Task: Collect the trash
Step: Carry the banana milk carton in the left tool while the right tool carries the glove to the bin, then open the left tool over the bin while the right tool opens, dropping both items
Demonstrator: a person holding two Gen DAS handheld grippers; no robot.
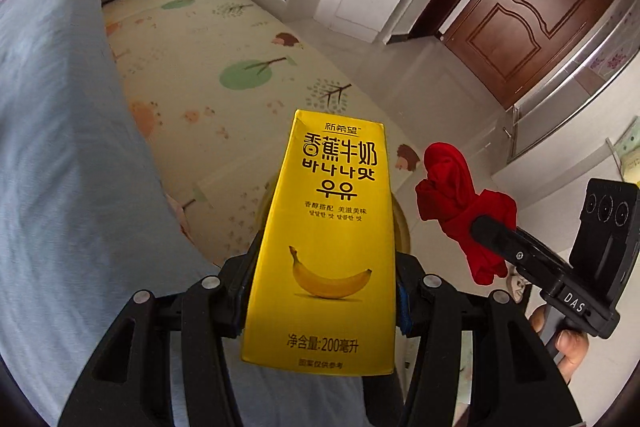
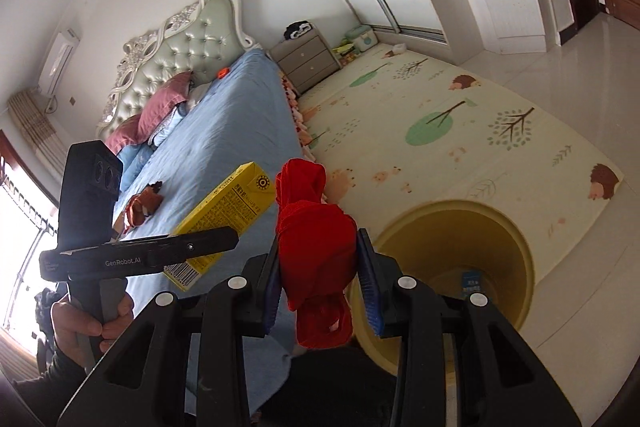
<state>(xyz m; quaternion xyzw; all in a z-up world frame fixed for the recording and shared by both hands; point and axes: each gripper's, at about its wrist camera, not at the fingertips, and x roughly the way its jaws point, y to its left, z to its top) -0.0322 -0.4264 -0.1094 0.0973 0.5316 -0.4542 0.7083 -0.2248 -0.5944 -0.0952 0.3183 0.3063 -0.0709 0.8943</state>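
From your left wrist camera, your left gripper (image 1: 324, 291) is clamped on a yellow banana-milk carton (image 1: 328, 239), held upright above the play mat (image 1: 224, 39) beside the blue bed (image 1: 60, 147). Your right gripper (image 1: 480, 227) shows just beside it, pinching a red knotted bag (image 1: 452, 199).

From your right wrist camera, that bag (image 2: 316, 243) sits squeezed between the blue pads (image 2: 370, 291) (knot upward). A yellow bin (image 2: 452, 267) stands on the floor just beyond, and brown scraps (image 2: 144, 205) lie on the bed.
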